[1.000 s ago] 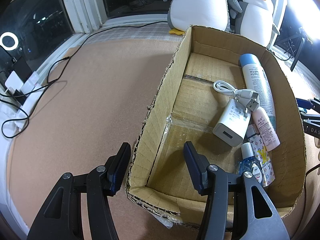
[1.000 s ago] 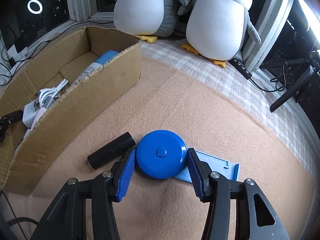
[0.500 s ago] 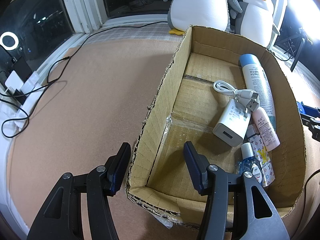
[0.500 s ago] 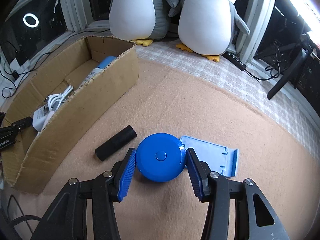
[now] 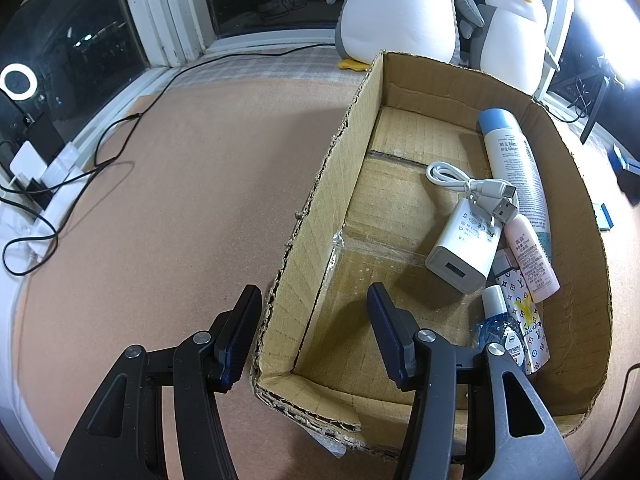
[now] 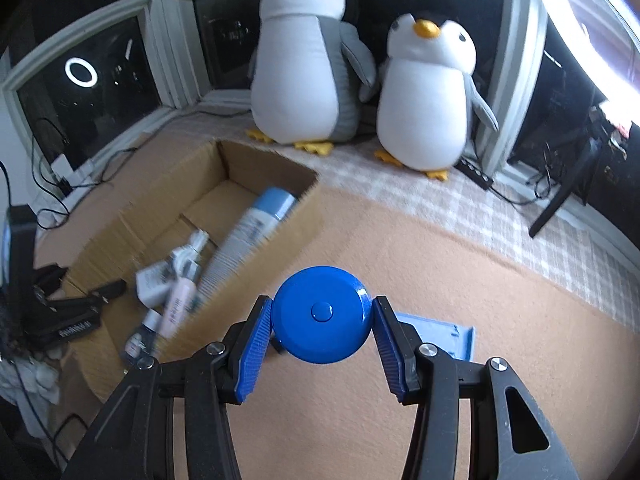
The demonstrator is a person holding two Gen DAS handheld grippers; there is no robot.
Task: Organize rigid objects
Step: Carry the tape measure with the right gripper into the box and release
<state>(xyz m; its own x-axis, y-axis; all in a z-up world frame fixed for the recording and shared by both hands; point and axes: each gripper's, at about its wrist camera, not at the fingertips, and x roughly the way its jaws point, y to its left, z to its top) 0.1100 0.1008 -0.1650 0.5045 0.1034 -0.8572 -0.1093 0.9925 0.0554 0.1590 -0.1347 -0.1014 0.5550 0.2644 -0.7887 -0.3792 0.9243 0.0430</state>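
Observation:
My right gripper (image 6: 322,332) is shut on a round blue tape measure (image 6: 322,312) and holds it in the air above the tan mat, just right of the cardboard box (image 6: 256,256). On the mat behind it lies a flat blue stand (image 6: 440,336). A black cylinder is almost wholly hidden behind the tape measure. My left gripper (image 5: 316,328) is open and straddles the box's left wall (image 5: 320,208) near the front corner. Inside the box lie a white charger (image 5: 464,252), a white cable (image 5: 468,184), a spray can (image 5: 516,168), a pink bottle (image 5: 530,260) and a small blue bottle (image 5: 500,328).
Two penguin plush toys (image 6: 304,64) (image 6: 428,96) stand by the window behind the box. Cables and a white power strip (image 5: 36,184) lie along the left edge of the mat. A black stand (image 6: 560,196) leans at the far right.
My right gripper has risen with the tape measure off the mat and tilted up, so the box's inside now shows. The left gripper has not moved.

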